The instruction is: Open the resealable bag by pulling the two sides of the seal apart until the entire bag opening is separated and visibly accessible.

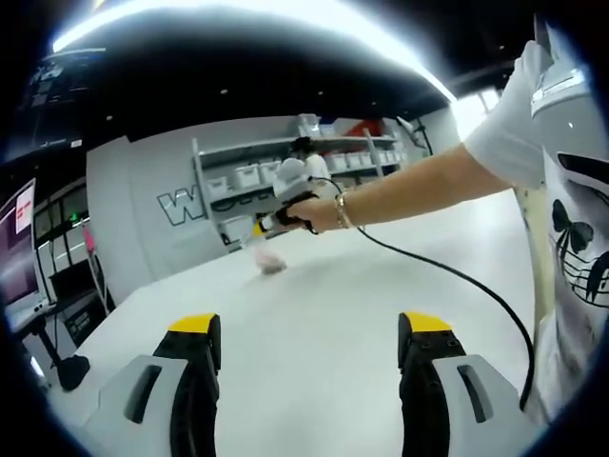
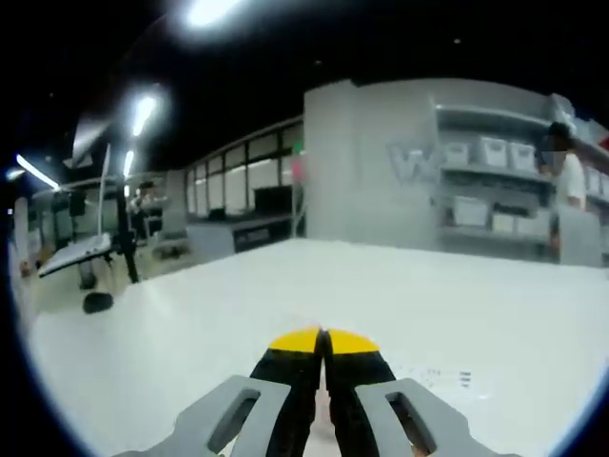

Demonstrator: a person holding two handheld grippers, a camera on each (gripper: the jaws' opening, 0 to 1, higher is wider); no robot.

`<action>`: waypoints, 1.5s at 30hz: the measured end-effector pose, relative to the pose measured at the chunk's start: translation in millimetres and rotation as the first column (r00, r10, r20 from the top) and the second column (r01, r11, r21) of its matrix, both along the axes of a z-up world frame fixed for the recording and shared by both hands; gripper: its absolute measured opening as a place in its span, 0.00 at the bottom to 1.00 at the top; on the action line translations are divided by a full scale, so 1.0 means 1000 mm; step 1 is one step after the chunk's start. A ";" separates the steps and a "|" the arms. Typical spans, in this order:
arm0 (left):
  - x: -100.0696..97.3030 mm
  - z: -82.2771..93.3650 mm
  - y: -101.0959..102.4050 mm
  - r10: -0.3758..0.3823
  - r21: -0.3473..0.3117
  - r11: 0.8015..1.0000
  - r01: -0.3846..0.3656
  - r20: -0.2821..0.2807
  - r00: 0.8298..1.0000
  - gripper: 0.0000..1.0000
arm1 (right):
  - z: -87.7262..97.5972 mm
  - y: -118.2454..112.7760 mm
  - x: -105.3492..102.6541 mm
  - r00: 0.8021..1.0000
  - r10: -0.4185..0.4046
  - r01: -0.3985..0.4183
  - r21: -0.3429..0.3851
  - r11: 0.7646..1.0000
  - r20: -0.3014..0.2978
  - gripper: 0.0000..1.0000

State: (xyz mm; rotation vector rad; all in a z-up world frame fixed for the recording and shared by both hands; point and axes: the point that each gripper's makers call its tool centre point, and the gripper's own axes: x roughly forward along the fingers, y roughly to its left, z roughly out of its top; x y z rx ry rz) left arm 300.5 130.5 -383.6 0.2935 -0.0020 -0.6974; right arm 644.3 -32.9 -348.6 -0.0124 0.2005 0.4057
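A resealable bag (image 1: 266, 255), small, pinkish and blurred, sits far out on a wide white table (image 1: 314, 324), pinched at its top by the right gripper (image 1: 259, 228) that a person's hand (image 1: 312, 211) holds, a black cable trailing back from it. In the right gripper view its yellow-tipped jaws meet on a pale sliver of bag (image 2: 325, 419), mostly hidden between them. The left gripper (image 1: 309, 333) waits near the table's close edge, jaws wide apart and holding nothing, with bare tabletop between it and the bag.
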 end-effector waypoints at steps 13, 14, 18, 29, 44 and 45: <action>-0.005 0.001 0.002 -0.005 -0.002 1.000 0.005 0.005 1.000 0.75 | -0.042 0.041 -0.017 0.993 0.095 -0.099 -0.052 0.994 -0.075 0.00; -0.005 0.002 0.003 -0.004 -0.004 1.000 0.004 0.007 1.000 0.75 | -0.045 0.044 -0.018 0.991 0.104 -0.108 -0.051 0.993 -0.084 0.00; -0.006 0.003 0.006 0.000 -0.006 1.000 0.000 0.011 1.000 0.75 | -0.055 0.053 -0.022 0.985 0.131 -0.138 -0.059 0.989 -0.114 0.00; -0.006 0.003 0.007 -0.001 -0.003 1.000 0.001 0.014 1.000 0.75 | -0.073 0.062 -0.045 0.976 0.163 -0.175 -0.078 0.981 -0.148 0.00; -0.009 0.002 0.007 0.001 -0.009 1.000 -0.001 0.017 1.000 0.75 | -0.075 0.061 -0.063 0.979 0.185 -0.197 -0.155 0.968 -0.089 0.07; -0.010 0.002 0.007 0.001 -0.009 1.000 -0.001 0.017 1.000 0.75 | -0.074 0.060 -0.062 0.979 0.186 -0.197 -0.158 0.968 -0.085 0.07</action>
